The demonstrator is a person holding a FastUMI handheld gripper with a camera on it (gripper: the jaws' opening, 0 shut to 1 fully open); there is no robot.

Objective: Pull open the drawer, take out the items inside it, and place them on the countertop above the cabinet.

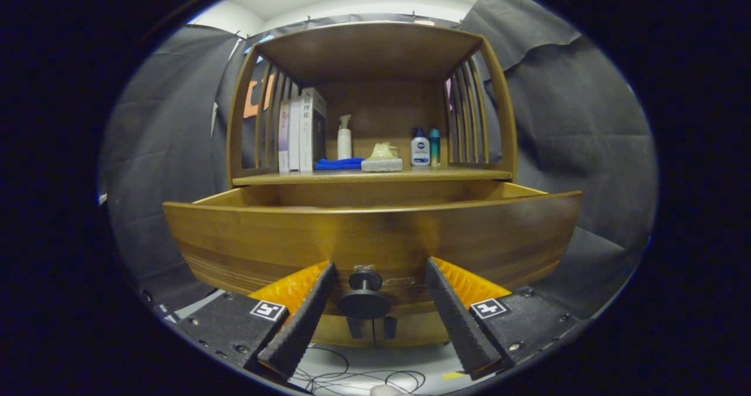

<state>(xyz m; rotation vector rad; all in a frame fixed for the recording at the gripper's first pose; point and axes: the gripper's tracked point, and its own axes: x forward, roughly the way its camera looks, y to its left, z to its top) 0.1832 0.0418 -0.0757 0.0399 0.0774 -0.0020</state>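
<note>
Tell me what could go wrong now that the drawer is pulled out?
The gripper is open, jaws either side of the knob but not touching it, so nothing is held. The drawer sticks far out; pulling more might drag it off. Its front hides the inside, so reaching in blind could bump the countertop edge above. The cables below could snag.

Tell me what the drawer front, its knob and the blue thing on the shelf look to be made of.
Drawer front: wood, apparently varnished; grain bands and a soft sheen show.
Knob, between the open gripper fingers: dark, smooth and round, probably metal or plastic; cannot tell which.
Blue item beside the books: soft folded cloth, judging by its limp rolled edges.
</note>
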